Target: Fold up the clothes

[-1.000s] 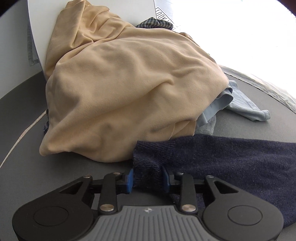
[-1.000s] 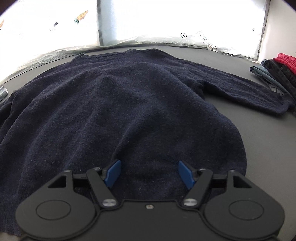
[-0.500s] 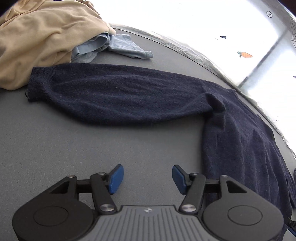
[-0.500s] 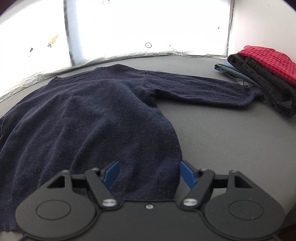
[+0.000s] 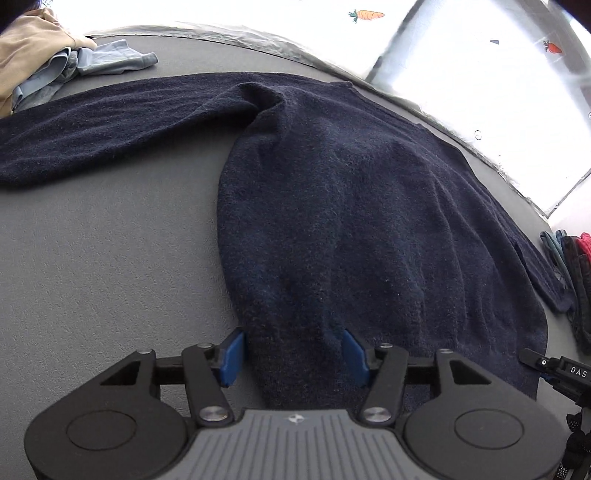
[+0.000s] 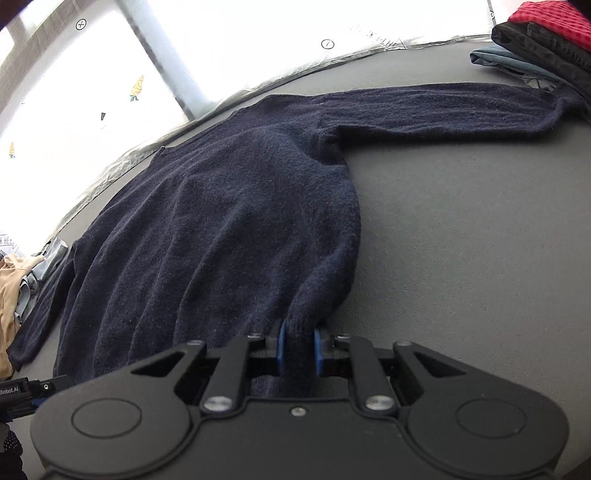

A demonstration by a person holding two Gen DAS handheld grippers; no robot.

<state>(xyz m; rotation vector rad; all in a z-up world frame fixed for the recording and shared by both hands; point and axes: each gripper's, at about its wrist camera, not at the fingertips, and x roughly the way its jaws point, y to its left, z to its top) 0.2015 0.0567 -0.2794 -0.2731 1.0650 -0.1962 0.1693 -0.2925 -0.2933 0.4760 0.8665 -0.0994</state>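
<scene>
Left wrist view: the left gripper [image 5: 293, 352] stands with jaws spread wide over the bottom hem of the dark navy knitted sweater [image 5: 351, 206], which lies flat on the grey felt table [image 5: 103, 251], one sleeve stretched toward a tan garment heap [image 5: 26, 40]. Right wrist view: the right gripper [image 6: 298, 349] is clamped on the sweater's [image 6: 221, 236] hem corner; the other sleeve reaches a stack of folded red and black clothes [image 6: 546, 33].
</scene>
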